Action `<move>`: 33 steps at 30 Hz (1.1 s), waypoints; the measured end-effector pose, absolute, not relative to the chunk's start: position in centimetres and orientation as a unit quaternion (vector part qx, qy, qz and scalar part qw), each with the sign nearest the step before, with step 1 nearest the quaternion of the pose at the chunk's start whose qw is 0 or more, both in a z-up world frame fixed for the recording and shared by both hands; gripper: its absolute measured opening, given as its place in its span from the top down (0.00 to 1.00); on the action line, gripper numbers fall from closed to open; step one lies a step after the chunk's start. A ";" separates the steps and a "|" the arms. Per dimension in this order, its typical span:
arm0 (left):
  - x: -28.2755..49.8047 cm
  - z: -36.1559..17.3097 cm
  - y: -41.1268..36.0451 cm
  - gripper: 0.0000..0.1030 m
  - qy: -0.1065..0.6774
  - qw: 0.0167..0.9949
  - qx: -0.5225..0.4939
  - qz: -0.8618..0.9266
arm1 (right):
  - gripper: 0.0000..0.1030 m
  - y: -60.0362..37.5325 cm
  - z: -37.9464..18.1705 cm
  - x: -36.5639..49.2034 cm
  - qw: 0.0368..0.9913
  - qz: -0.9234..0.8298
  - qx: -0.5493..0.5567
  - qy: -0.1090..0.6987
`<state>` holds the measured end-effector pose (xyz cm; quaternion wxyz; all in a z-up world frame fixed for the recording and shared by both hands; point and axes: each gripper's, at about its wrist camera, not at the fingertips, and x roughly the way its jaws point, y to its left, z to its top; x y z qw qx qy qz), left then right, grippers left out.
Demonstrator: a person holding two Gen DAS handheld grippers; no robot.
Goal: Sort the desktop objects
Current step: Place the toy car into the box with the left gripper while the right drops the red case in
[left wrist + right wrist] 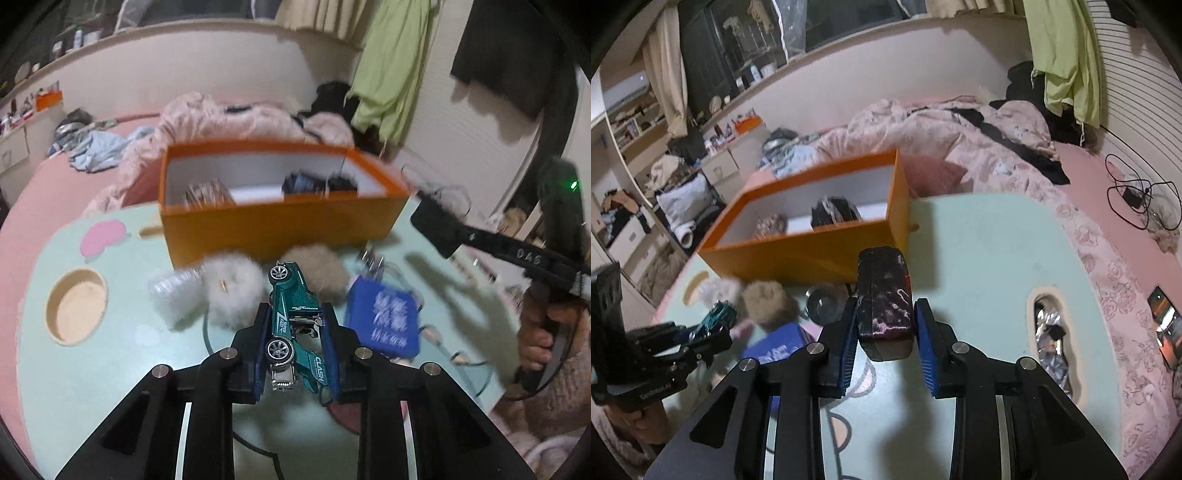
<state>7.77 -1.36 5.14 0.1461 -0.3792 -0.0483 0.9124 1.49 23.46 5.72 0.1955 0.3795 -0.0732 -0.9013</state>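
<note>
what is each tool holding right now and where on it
Left tool clamps the teal toy car across its roof and underside, mid-body. Right tool grips the dark marbled box by its sides.

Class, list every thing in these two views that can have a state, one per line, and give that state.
Left hand-held gripper: shut on the green toy car, held off the table.
Right hand-held gripper: shut on the dark marbled case.
Orange box: open, no lid, a few items inside.
Blue pouch: lying flat on the table.
Two fluffy pompoms: resting beside the box.
</note>
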 end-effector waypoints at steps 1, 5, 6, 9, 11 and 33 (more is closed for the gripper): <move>7.8 5.7 -1.6 0.77 -0.052 0.146 -0.373 0.915 | 0.70 23.6 6.3 1.5 0.200 -0.902 0.374 -0.080; 7.1 8.3 -2.3 0.77 -0.065 0.150 -0.339 0.926 | 0.70 23.5 8.4 1.1 0.222 -0.903 0.354 -0.096; 6.7 9.0 -2.4 0.77 -0.066 0.151 -0.331 0.929 | 0.70 23.3 8.8 0.8 0.227 -0.905 0.348 -0.097; 5.4 10.3 -2.3 0.77 -0.064 0.152 -0.312 0.936 | 0.70 22.3 10.0 -0.1 0.243 -0.906 0.334 -0.094; 4.4 10.8 -2.3 0.77 -0.061 0.147 -0.305 0.939 | 0.70 21.3 10.6 -1.1 0.254 -0.905 0.328 -0.094; -2.9 8.7 -4.4 0.30 -0.086 0.067 -0.349 0.931 | 0.34 18.0 7.1 -8.2 0.250 -0.876 0.397 -0.116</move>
